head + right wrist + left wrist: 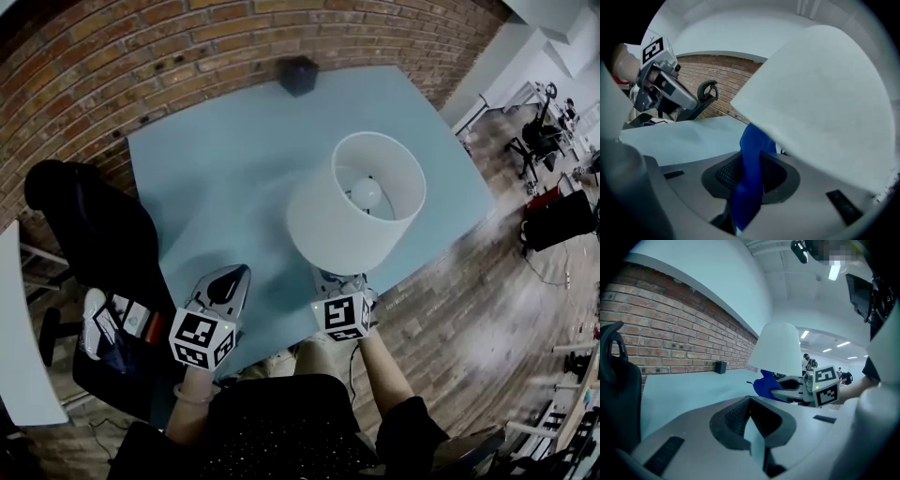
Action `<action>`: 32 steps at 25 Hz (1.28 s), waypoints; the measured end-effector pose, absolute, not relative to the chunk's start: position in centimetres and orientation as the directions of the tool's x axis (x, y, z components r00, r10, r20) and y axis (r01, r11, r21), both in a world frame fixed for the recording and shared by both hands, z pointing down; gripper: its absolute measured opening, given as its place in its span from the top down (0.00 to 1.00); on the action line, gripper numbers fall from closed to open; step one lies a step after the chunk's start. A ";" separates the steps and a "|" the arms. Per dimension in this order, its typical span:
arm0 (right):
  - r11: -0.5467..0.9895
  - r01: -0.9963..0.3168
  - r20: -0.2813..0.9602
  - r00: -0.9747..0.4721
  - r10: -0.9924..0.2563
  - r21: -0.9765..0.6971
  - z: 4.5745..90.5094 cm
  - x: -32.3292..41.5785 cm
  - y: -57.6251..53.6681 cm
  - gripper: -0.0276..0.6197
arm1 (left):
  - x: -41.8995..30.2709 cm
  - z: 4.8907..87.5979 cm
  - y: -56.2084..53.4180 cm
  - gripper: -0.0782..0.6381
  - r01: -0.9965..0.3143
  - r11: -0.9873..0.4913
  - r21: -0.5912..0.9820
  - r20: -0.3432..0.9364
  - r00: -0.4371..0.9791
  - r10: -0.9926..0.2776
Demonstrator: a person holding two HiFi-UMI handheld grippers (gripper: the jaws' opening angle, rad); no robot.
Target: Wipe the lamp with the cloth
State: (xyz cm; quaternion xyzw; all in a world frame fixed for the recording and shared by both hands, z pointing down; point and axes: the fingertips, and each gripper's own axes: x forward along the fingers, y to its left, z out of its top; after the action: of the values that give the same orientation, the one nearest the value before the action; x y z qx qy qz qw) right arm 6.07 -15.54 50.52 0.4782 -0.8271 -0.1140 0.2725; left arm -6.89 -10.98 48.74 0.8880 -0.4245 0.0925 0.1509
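The lamp has a white drum shade (349, 208) with its bulb (366, 192) showing from above, and it stands near the front of the pale blue table (216, 169). My right gripper (331, 278) reaches under the shade's near edge, shut on a blue cloth (752, 173). In the right gripper view the cloth rises to the shade's lower rim (820, 108). The left gripper view shows the cloth (764, 383) just under the shade (777, 348), beside the right gripper (774, 389). My left gripper (228, 278) hovers over the table to the lamp's left, shut with nothing in it.
A small black box (298, 75) sits at the table's far edge against the brick wall (141, 47). A black chair (89, 225) stands at the table's left. A wooden floor and office furniture (553, 216) lie to the right.
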 end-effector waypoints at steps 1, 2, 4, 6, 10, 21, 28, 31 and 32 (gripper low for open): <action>0.506 -0.726 0.333 -0.385 -0.860 0.465 50.7 6.2 -16.1 0.82 | -7.1 49.0 -10.9 0.88 -0.787 -0.586 0.193 0.296 0.616 -0.730; 0.491 -0.725 0.320 -0.376 -0.870 0.483 50.8 6.2 -16.6 0.82 | -7.2 49.2 -10.8 0.88 -0.791 -0.580 0.195 0.299 0.611 -0.733; 0.465 -0.717 0.297 -0.359 -0.885 0.519 51.1 6.3 -17.4 0.82 | -7.4 49.4 -10.7 0.88 -0.796 -0.572 0.197 0.303 0.605 -0.737; 0.457 -0.708 0.296 -0.349 -0.889 0.538 51.8 6.1 -17.9 0.82 | -7.6 49.6 -10.8 0.88 -0.800 -0.565 0.200 0.306 0.599 -0.740; 0.456 -0.717 0.332 -0.319 -0.888 0.528 53.9 5.8 -18.6 0.82 | -7.6 50.2 -10.7 0.88 -0.805 -0.558 0.204 0.319 0.593 -0.739; 0.500 -0.791 0.533 -0.270 -0.802 0.352 59.9 5.5 -18.9 0.82 | -7.0 51.3 -10.8 0.88 -0.795 -0.570 0.207 0.349 0.604 -0.717; 0.489 -0.868 0.581 -0.354 -0.732 0.086 59.5 6.5 -14.4 0.82 | -5.2 51.3 -10.6 0.88 -0.764 -0.608 0.217 0.333 0.644 -0.689; 0.443 -0.896 0.491 -0.371 -0.788 0.034 57.0 8.5 -12.4 0.82 | -4.2 51.2 -10.8 0.88 -0.751 -0.623 0.220 0.321 0.658 -0.681; 0.427 -0.904 0.454 -0.365 -0.813 0.039 56.2 9.4 -11.9 0.82 | -3.8 51.1 -10.9 0.88 -0.746 -0.629 0.220 0.316 0.664 -0.677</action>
State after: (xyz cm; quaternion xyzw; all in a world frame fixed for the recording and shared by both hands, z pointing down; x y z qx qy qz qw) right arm 9.39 -11.88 56.16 0.5242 -0.8187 0.1091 0.2073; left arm -3.78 -10.87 51.13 0.8966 -0.3969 0.1022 0.1678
